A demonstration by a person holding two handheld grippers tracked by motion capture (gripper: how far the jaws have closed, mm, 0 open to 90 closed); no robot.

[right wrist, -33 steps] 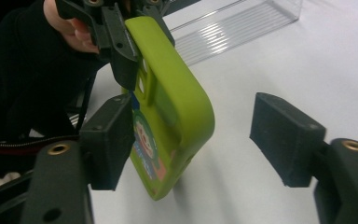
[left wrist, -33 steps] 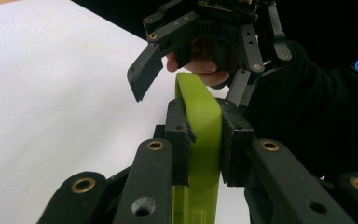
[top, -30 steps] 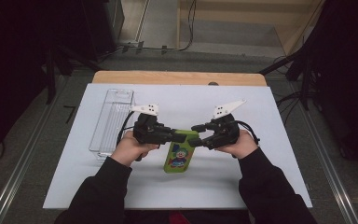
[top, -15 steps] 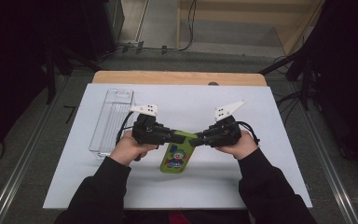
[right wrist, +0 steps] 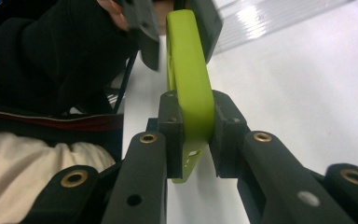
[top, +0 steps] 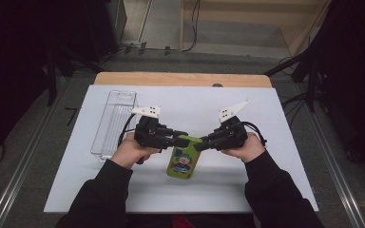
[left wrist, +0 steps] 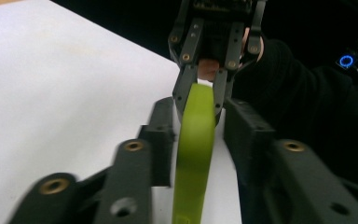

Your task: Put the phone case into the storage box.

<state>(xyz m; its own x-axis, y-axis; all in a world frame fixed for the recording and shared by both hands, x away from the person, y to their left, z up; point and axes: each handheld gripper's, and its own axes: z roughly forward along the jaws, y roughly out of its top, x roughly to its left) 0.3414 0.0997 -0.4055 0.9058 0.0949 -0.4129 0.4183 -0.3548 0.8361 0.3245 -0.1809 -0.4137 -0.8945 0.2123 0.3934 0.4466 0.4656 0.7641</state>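
The right gripper [right wrist: 192, 135] is clamping the green phone case [top: 184, 160] above the white table [top: 275, 118] while the left gripper [left wrist: 196, 140], jaws just opening, is releasing it, risking a one-sided droop or slip.

High view: the white rectangular table top [top: 275, 123] is evenly lit from above and reads pale blue-grey; surroundings beyond its edges fall to near black. Shadows under the forearms are soft and short. The clear plastic oblong tray [top: 114, 118] near the left edge carries faint highlights.

Left gripper view: table surface blown out to flat white; nearest black jaws blurred, the lime-green flat plastic case [left wrist: 195, 140] soft at the bottom edge.

Right gripper view: tray glare at top, jaw bases out of focus, case edge sharp mid-frame.
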